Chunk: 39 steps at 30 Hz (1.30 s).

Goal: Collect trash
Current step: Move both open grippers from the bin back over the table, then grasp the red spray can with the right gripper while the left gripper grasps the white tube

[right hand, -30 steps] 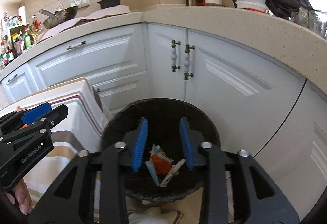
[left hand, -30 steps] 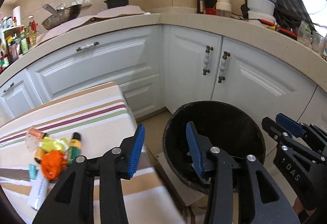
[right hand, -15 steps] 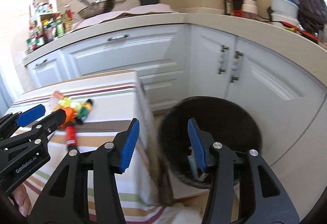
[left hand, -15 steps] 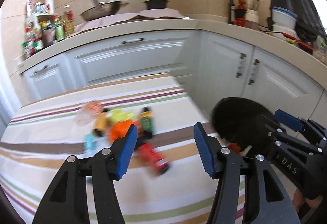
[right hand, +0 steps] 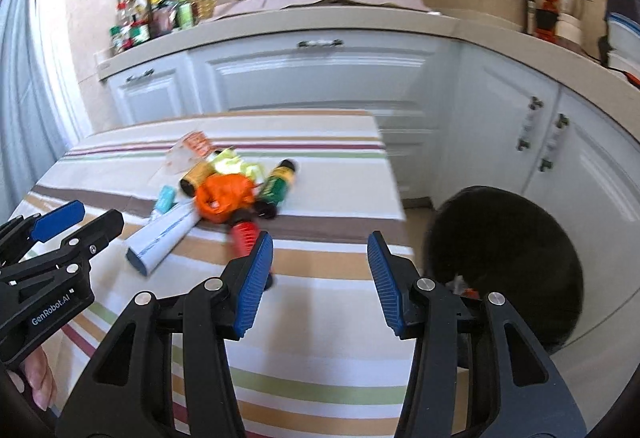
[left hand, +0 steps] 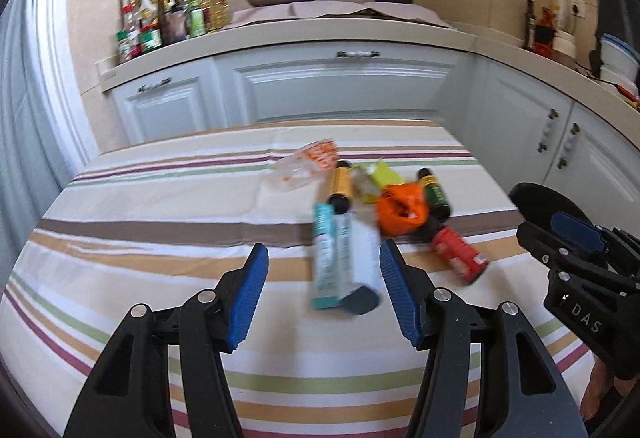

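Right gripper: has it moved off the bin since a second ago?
Yes. The right gripper was over the black bin a second ago; it has swung left and now hangs open over the striped table, with the bin to its right.

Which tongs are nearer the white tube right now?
Left. The left tongs are open with the white tube lying between their tips. The right tongs are open off to the tube's right, nearer the red bottle.

The left gripper (right hand: 60, 234) reads "GenRobot.AI"; the right gripper (left hand: 560, 234) reads "DAS".
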Motion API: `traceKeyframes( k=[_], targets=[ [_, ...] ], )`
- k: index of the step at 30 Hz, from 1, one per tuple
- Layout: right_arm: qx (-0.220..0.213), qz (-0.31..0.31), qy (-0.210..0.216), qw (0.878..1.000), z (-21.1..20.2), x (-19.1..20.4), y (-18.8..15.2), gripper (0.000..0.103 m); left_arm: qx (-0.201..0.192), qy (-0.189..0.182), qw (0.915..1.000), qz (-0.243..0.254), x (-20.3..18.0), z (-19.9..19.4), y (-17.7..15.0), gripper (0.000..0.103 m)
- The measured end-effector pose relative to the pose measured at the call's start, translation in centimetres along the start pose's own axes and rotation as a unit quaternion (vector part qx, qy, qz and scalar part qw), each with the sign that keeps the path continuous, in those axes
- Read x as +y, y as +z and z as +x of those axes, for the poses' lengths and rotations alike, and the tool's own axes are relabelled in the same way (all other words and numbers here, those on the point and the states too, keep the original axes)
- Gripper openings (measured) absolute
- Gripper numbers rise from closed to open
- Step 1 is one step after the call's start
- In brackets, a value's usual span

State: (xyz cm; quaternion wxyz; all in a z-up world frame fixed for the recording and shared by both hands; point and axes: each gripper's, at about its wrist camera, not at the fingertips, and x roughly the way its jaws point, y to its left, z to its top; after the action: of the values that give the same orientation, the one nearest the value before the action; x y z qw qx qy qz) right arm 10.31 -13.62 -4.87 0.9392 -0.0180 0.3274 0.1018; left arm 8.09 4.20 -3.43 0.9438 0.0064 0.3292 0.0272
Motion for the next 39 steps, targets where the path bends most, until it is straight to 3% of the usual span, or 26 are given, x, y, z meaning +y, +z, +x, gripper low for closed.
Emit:
traceKeyframes(
  k=[17, 19, 21, 23, 33, 39],
  targets=[
    [0.077, -0.029, 0.032, 0.996, 4.8, 3.9, 0.6, 0.048, 0.029, 0.033, 0.9981, -0.044, 5.6, 1.2, -1.4, 0.059],
    [0.09, -0.029, 0.034, 0.995, 5.3, 4.0, 0.6, 0.045, 0.03, 0.031, 0.9981, -0.044, 5.6, 1.3, -1.4, 0.061],
    [0.105, -0.03, 0.041, 0.993, 5.9, 4.2, 0.5, 0.03, 0.03, 0.027, 0.9982, -0.043, 5.5, 1.3, -1.5, 0.062],
    [0.113, -0.03, 0.047, 0.992, 6.1, 4.2, 0.3, 0.023, 0.03, 0.022, 0.9984, -0.043, 5.3, 1.3, -1.4, 0.062],
    [0.092, -0.029, 0.04, 0.995, 4.4, 3.1, 0.0, 0.023, 0.028, -0.001, 0.9993, -0.026, 2.9, 0.9, -1.3, 0.062],
    [0.077, -0.006, 0.028, 0.997, 3.1, 0.5, 0.0, 0.023, 0.026, -0.016, 0.9994, -0.013, 0.6, 0.9, -0.9, 0.062]
  ],
)
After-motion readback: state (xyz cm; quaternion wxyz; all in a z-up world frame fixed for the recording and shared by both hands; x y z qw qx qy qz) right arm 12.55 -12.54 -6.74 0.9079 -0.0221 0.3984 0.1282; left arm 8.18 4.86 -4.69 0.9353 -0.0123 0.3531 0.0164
